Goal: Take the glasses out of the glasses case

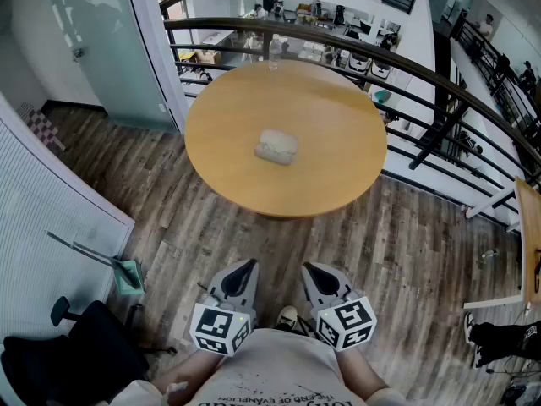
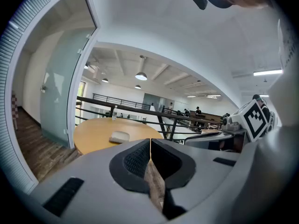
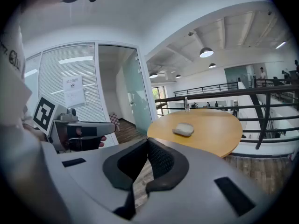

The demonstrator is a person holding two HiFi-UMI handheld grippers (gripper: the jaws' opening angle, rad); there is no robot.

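Left gripper [image 1: 246, 268] and right gripper [image 1: 314, 271] clenched empty; rounded glasses case [image 1: 276, 146] on wooden table [image 1: 338, 112].

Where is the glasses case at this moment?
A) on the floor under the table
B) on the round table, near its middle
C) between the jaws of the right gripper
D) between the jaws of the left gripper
B: the glasses case lies on the round table, while the left gripper and right gripper hang over the floor, jaws together, empty.

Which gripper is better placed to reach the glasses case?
Left, barely; nearly even. The glasses case lies on the table centred ahead; left gripper and right gripper are both shut, similarly far.
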